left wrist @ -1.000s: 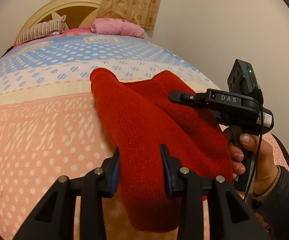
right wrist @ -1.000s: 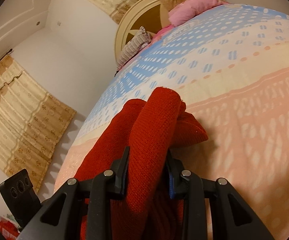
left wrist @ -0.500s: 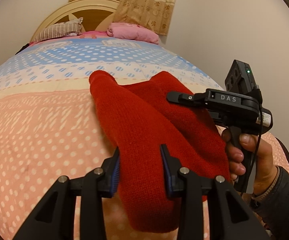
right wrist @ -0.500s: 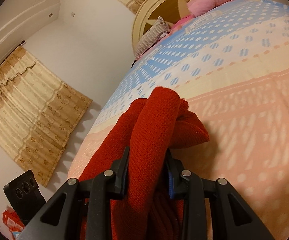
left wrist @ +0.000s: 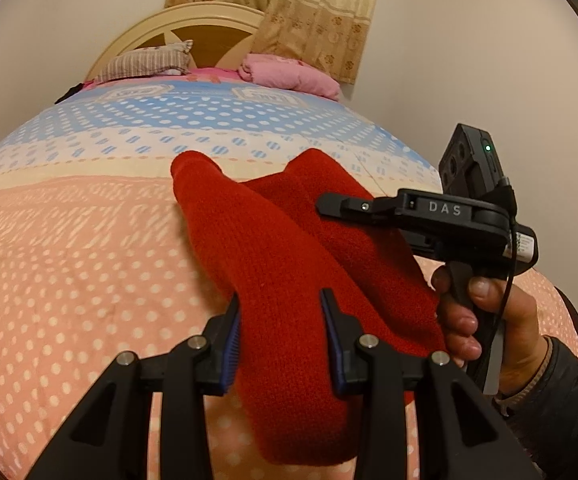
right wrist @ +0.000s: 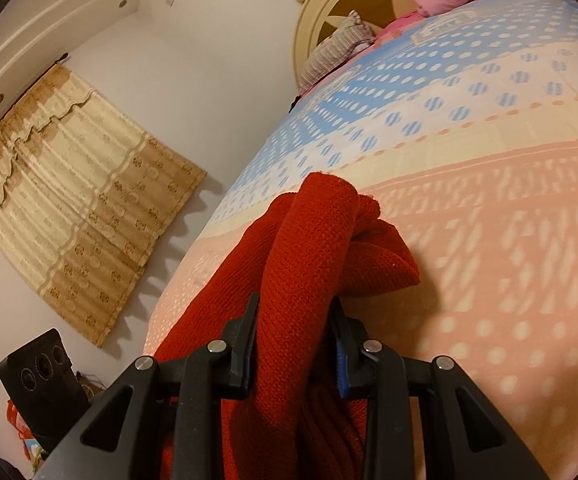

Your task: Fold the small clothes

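Observation:
A red knitted garment (left wrist: 273, 256) hangs lifted over the dotted pink and blue bedspread (left wrist: 73, 248), held by both grippers. My left gripper (left wrist: 281, 304) is shut on one thick fold of it near the bottom of the left wrist view. The right gripper (left wrist: 331, 204) shows there at the right, side on, clamped on the garment's other part, with a hand (left wrist: 485, 320) round its handle. In the right wrist view the right gripper (right wrist: 295, 312) is shut on a bunched strip of the red garment (right wrist: 309, 248), which drapes forward over the bedspread (right wrist: 509, 240).
A striped pillow (left wrist: 145, 62) and a pink pillow (left wrist: 289, 76) lie by the round wooden headboard (left wrist: 193, 24). Beige curtains (right wrist: 73, 176) hang on the wall beside the bed. The left gripper's camera block (right wrist: 37, 376) shows low at the left.
Both grippers have carried the red garment sideways across the bed, so the headboard and pillows shifted right in both views. The grips stayed the same.

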